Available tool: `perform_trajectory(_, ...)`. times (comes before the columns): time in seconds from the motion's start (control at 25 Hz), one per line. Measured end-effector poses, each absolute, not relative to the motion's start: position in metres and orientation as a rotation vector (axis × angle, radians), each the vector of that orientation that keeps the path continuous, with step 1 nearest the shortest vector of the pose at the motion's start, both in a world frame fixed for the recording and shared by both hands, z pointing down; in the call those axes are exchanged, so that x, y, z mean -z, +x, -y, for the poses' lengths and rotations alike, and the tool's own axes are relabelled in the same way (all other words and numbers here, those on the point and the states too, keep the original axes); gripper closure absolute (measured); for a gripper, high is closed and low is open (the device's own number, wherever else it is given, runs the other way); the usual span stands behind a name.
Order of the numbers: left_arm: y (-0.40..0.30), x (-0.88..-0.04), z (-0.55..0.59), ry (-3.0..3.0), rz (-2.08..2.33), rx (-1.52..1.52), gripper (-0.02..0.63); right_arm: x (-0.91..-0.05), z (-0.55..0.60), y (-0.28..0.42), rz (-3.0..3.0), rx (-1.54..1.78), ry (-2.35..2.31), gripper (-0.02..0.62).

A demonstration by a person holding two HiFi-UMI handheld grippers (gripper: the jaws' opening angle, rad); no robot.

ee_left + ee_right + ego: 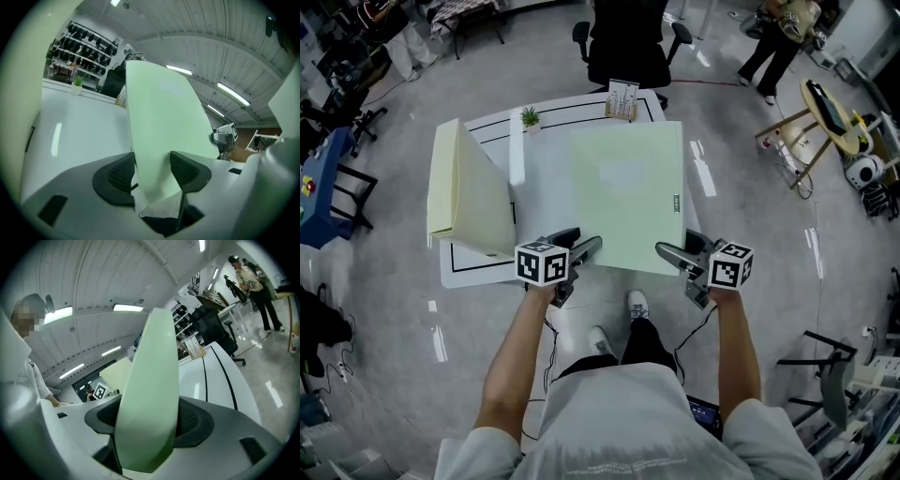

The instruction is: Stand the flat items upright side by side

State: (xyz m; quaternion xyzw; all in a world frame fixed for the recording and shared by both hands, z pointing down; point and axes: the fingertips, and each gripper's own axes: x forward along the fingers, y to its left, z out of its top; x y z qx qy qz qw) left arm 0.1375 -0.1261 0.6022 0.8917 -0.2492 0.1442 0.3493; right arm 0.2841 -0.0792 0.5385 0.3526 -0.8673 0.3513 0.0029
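A light green board (628, 192) filled the centre and right of the white table (539, 178) in the head view. It was gripped at its two near corners, and its near edge lay along the table's lower edge. The left gripper (581, 246) was clamped on the lower left corner; in its own view the board stood between both black pads (123, 171), touching each. The right gripper (673, 255) pinched the lower right corner, and in its view the board showed nearly edge-on, wedged tight between the jaws. From both gripper views the board sloped upward out of the jaws, its far edge lifted off the table top and set against the ceiling.

A pale yellow board (455, 187) stood on its edge at the left of the table, in the upper left of the head view, well apart from the green one. A bare strip of table lay between them, running from the near edge up to the far edge. At the top of that strip sat a small potted plant (530, 117). A small card stand (622, 99) stood at the far edge, just above the green board's upper edge. The green board's right edge ran close to the table's right edge, leaving little bare surface on that side.

Beyond the table's far edge stood a black office chair (628, 47). Open grey floor surrounded the table, with a person (778, 42) standing in the upper right.
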Motion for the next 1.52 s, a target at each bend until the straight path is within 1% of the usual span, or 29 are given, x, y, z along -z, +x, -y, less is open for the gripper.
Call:
perform_trajectory(0.24, 0.152, -0.592, 0.171, 2.417, 0.646, -0.386, 0.351, -0.524, 0.105, 0.287, 2.709, -0.840, 1.216, 0.258)
perform_trajectory(0.68, 0.171, -0.595, 0.219, 2.517, 0.665, -0.417, 0.361, -0.532, 0.122, 0.286, 2.634, -0.448, 1.478, 0.261)
perform_trajectory(0.76, 0.177, -0.594, 0.222, 2.541, 0.685, -0.415, 0.473, -0.537, 0.124, 0.280, 2.601, -0.361, 1.507, 0.259)
perform_trajectory(0.8, 0.179, -0.594, 0.223, 2.546, 0.711, -0.414, 0.508, -0.539, 0.125, 0.276, 2.590, -0.341, 1.516, 0.262)
perform_trajectory(0.88, 0.179, -0.595, 0.227, 2.529, 0.768, -0.396, 0.522, -0.545, 0.127, 0.270, 2.580, -0.342, 1.532, 0.272)
perform_trajectory(1.12, 0.166, -0.599, 0.228, 2.456, 0.855, -0.336, 0.523, -0.580, 0.125, 0.261, 2.501, -0.414, 1.548, 0.272)
perform_trajectory(1.52, 0.151, -0.613, 0.218, 2.432, 0.853, -0.384, 0.522, -0.633, 0.123, 0.223, 2.290, -0.384, 1.534, 0.273)
